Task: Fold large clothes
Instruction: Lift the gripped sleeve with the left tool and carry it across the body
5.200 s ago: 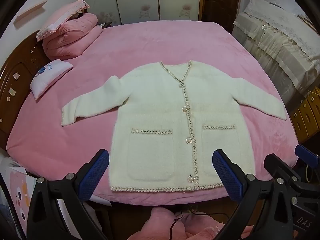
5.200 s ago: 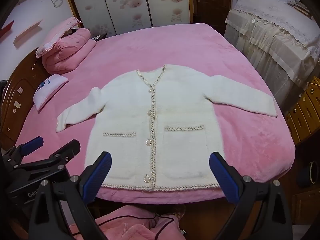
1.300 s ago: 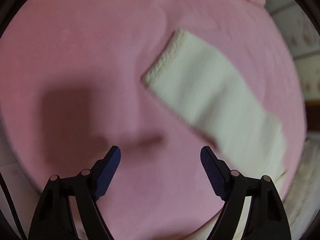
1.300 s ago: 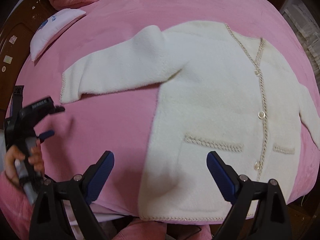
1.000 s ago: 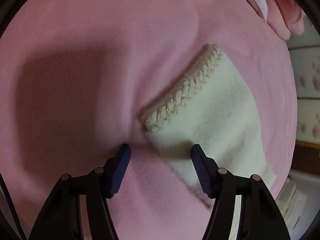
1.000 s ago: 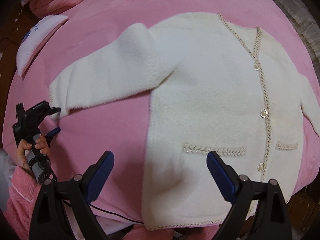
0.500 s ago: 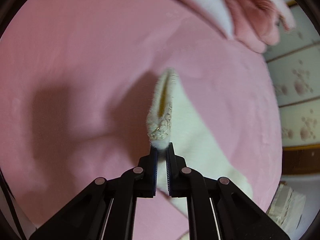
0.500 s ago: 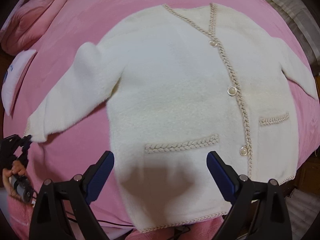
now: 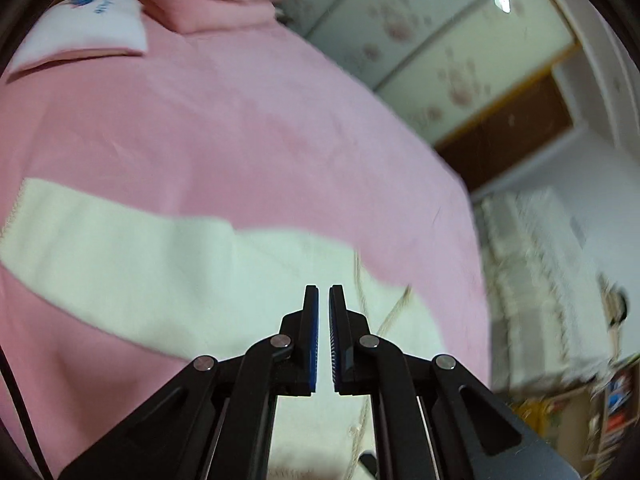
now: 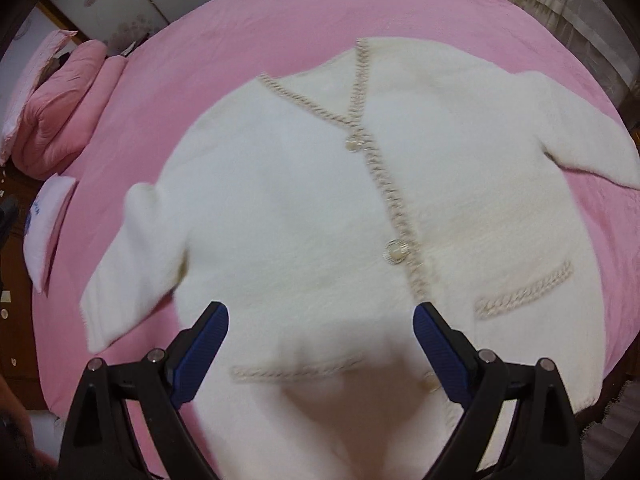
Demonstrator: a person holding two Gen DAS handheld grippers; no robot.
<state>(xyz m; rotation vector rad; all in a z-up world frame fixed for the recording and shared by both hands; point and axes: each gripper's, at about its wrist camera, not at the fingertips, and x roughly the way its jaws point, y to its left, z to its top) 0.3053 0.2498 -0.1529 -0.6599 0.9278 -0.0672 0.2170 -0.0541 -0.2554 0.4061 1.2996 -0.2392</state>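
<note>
Left gripper (image 9: pixel 323 300) (empty?) over blurred cardigan (image 9: pixel 168 280)

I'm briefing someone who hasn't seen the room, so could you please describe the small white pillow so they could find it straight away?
Start from the bed with the pink cover, where the cream cardigan lies spread out. Look past the cardigan's sleeve toward the bed's corner, where a rolled pink quilt sits. The small pillow lies beside that quilt; it alone is white with a blue print, while the bedding around it is pink.
</note>
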